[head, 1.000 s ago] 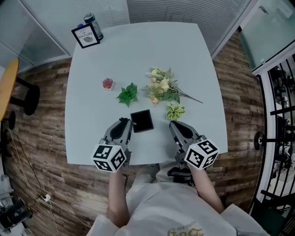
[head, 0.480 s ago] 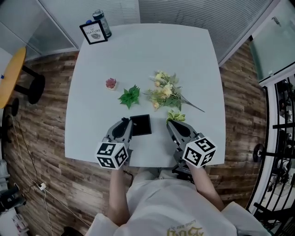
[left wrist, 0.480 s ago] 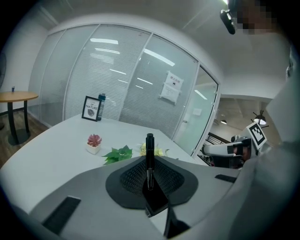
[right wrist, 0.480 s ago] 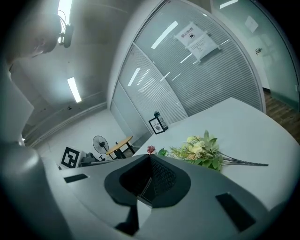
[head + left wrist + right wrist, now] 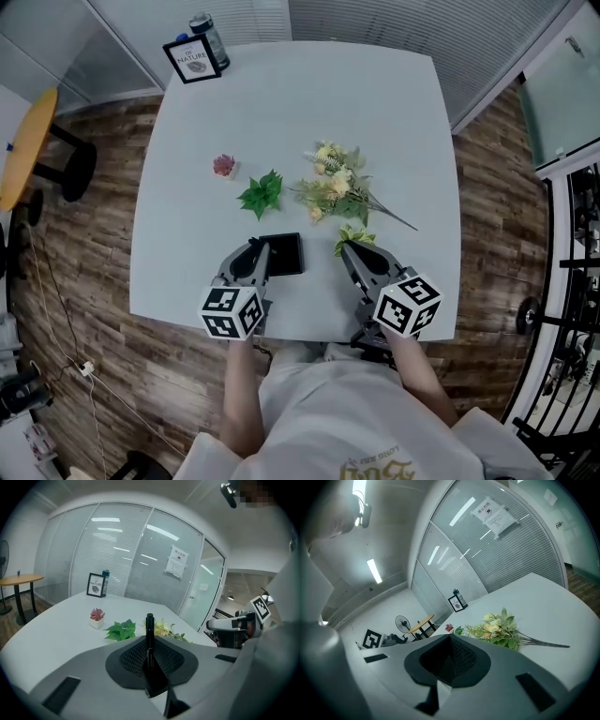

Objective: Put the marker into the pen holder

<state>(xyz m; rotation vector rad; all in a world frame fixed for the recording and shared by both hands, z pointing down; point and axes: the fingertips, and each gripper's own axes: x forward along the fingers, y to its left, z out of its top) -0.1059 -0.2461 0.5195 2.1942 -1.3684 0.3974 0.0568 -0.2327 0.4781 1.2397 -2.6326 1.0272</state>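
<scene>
A black marker (image 5: 149, 629) sticks out from between the jaws of my left gripper (image 5: 150, 641), which is shut on it. In the head view the left gripper (image 5: 259, 247) hovers at the table's front, its tip just left of the black square pen holder (image 5: 281, 254); the marker itself is too small to make out there. My right gripper (image 5: 346, 249) is on the holder's other side, beside a small green-white plant (image 5: 355, 235). Its jaws (image 5: 450, 638) are shut with nothing between them.
On the white table (image 5: 394, 122) lie a flower bouquet (image 5: 334, 186), a green leaf sprig (image 5: 262, 193) and a small pink potted plant (image 5: 223, 166). A framed card (image 5: 192, 59) and a bottle (image 5: 210, 37) stand at the far left corner. A round wooden table (image 5: 23, 141) is off to the left.
The head view has shifted a little. Both grippers keep their places at the table's front edge on either side of the black holder.
</scene>
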